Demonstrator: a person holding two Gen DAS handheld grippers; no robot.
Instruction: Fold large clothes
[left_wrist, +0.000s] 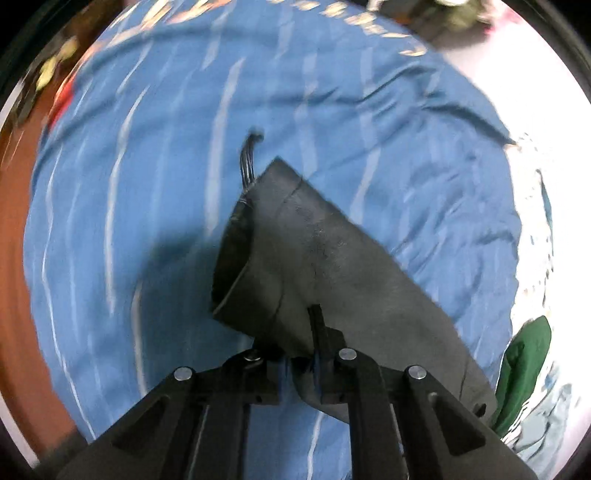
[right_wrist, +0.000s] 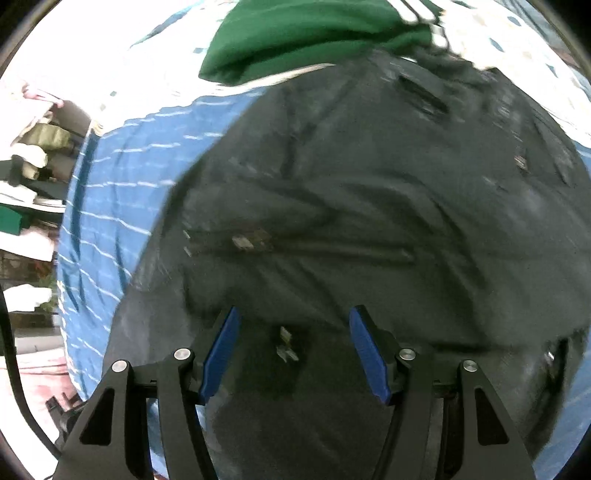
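Left tongs (left_wrist: 316, 325) pinching dark garment (left_wrist: 332, 266)

Left tongs (left_wrist: 314, 332) clamped on dark grey garment (left_wrist: 314, 251), blue striped sheet (left_wrist: 147, 166) beneath, green cloth (left_wrist: 524, 365) at right

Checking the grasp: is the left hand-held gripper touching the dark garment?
Touching. The left wrist view shows the left hand-held gripper shut on the dark garment, fabric pinched between its fingers.
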